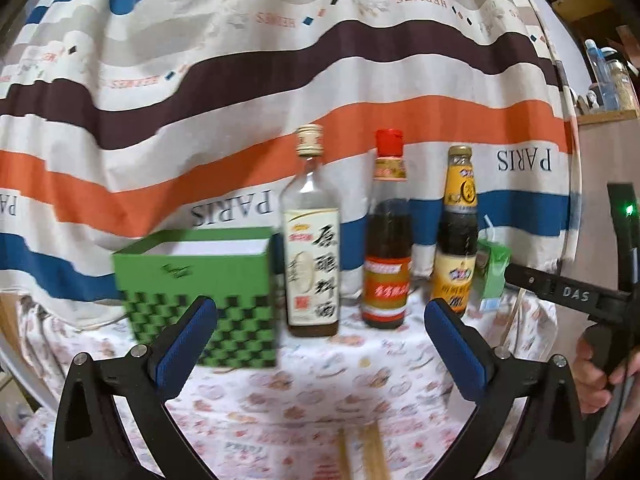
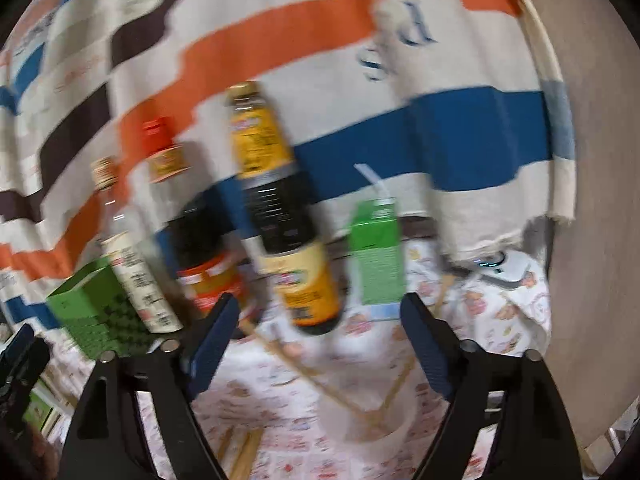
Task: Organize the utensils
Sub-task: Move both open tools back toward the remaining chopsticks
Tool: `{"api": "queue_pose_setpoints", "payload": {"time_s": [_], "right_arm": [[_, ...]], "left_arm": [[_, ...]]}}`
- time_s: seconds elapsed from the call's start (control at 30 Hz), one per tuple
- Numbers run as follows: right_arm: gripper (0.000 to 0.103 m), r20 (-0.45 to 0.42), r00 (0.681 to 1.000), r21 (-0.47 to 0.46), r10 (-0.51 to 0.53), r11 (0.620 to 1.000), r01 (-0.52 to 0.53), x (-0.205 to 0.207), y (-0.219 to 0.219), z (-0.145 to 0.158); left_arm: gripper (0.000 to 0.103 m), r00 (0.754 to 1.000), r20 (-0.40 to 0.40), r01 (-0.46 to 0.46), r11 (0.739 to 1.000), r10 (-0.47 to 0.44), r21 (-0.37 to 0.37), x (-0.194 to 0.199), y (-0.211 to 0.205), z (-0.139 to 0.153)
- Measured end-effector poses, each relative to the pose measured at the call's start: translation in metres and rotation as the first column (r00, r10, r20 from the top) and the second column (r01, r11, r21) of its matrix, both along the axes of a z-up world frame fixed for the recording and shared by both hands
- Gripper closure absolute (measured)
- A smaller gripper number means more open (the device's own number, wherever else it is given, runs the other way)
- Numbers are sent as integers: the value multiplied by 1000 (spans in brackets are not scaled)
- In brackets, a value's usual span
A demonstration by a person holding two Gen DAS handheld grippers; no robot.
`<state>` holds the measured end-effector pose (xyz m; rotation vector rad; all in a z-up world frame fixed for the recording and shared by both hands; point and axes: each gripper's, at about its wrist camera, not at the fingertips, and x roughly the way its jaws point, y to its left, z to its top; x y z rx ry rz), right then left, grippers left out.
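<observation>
A green checkered box (image 1: 200, 296) with an open top stands on the patterned tablecloth (image 1: 320, 380), left of three bottles. Wooden chopsticks (image 1: 360, 452) lie at the bottom edge of the left wrist view. My left gripper (image 1: 320, 328) is open and empty above the cloth. In the blurred right wrist view, my right gripper (image 2: 316, 344) is open and empty above a white bowl (image 2: 372, 428) that holds chopsticks (image 2: 320, 380). More chopsticks (image 2: 244, 452) lie on the cloth. The green box (image 2: 92, 312) is at the left.
A clear bottle (image 1: 312, 240), a red-capped bottle (image 1: 386, 240) and a yellow-labelled bottle (image 1: 456, 240) stand in a row, with a green drink carton (image 1: 492, 276) at the right. A striped cloth (image 1: 280, 80) hangs behind. A white device (image 2: 504, 272) lies at the far right.
</observation>
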<state>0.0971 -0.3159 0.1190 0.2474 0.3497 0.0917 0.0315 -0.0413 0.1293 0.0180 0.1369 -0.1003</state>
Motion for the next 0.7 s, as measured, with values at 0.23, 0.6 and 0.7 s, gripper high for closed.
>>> {"api": "queue_pose_setpoints", "payload": {"time_s": [0.23, 0.6, 0.7], "right_arm": [[16, -82, 993, 6, 85, 996, -85, -34, 39, -22], [16, -269, 952, -16, 148, 987, -159, -39, 71, -114], [16, -349, 926, -29, 143, 986, -163, -28, 80, -134]], "left_arm": [[0, 999, -26, -32, 999, 32, 4, -30, 22, -35], [0, 990, -77, -113, 992, 118, 57, -30, 41, -76], [0, 982, -69, -166, 982, 173, 93, -25, 43, -80]]}}
